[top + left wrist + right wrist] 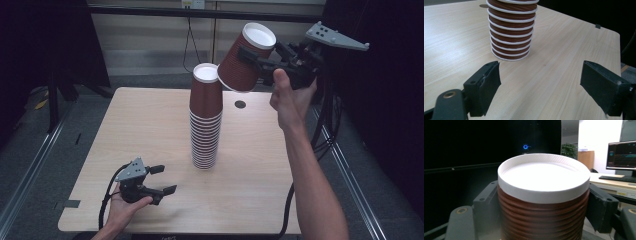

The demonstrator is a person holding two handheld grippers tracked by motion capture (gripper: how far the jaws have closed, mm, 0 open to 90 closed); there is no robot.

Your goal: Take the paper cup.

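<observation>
A tall stack of upside-down brown paper cups [205, 120] with white rims stands near the middle of the wooden table [140, 130]. My right gripper [246, 62] is up in the air just right of the stack's top, shut on a single brown cup [234, 72] that tilts bottom-up toward the upper right. In the right gripper view the cup [544, 175] sits between both jaws of that gripper [544, 210]. My left gripper [165, 179] rests low at the table's front left, open and holding nothing. Its view looks past the gripper [540, 80] at the stack's base [511, 32].
A small dark round grommet [240, 104] is set in the table behind the stack. Cables hang off the right side [325, 130], and floor rails run along both sides. A monitor [622, 157] on a desk appears in the right gripper view.
</observation>
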